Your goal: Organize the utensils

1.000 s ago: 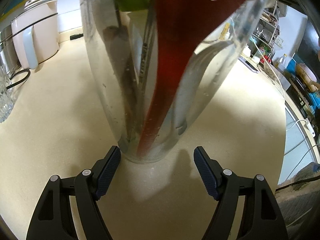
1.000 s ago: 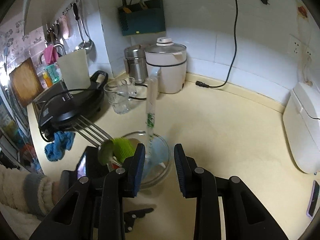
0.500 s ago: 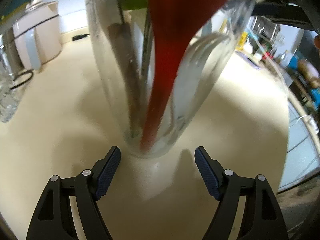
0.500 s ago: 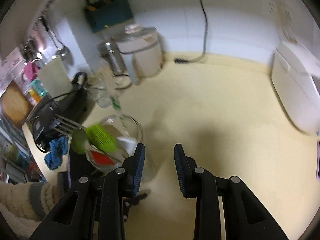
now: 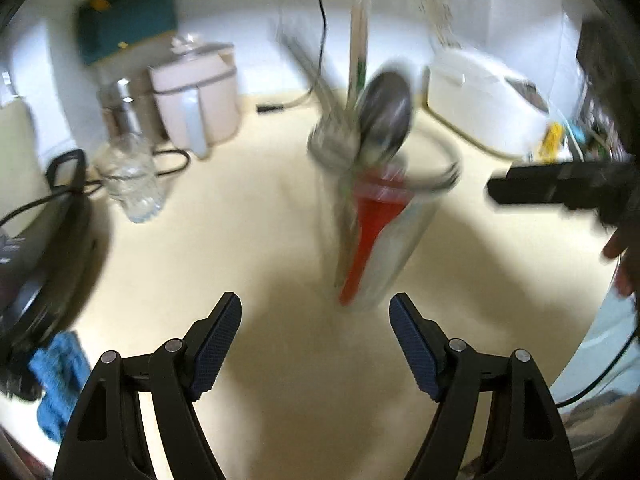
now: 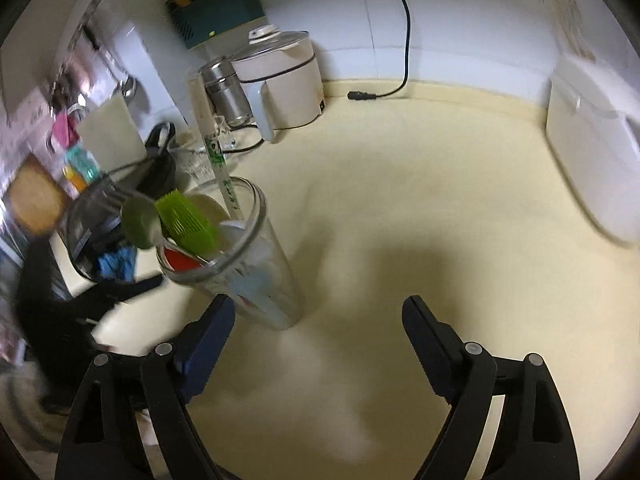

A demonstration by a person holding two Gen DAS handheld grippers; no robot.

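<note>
A tall clear glass jar [image 5: 384,240] stands upright on the cream counter, holding a red spatula [image 5: 372,220], a metal spoon [image 5: 386,116], a fork and wrapped chopsticks. In the right wrist view the jar [image 6: 260,276] also shows a green silicone brush [image 6: 186,220]. My left gripper [image 5: 316,340] is open and empty, a short way in front of the jar. My right gripper [image 6: 320,340] is open and empty, with the jar just beyond its left finger.
A white electric pot [image 6: 280,88], a steel canister [image 6: 224,92] and a glass mug [image 5: 130,176] stand at the back left. A black griddle [image 5: 36,248] and blue cloth [image 5: 60,376] lie at the left. A white appliance [image 6: 592,160] stands at the right.
My left gripper has pulled back from the jar, which now stands farther off. My right gripper has opened wide and dropped lower beside the jar.
</note>
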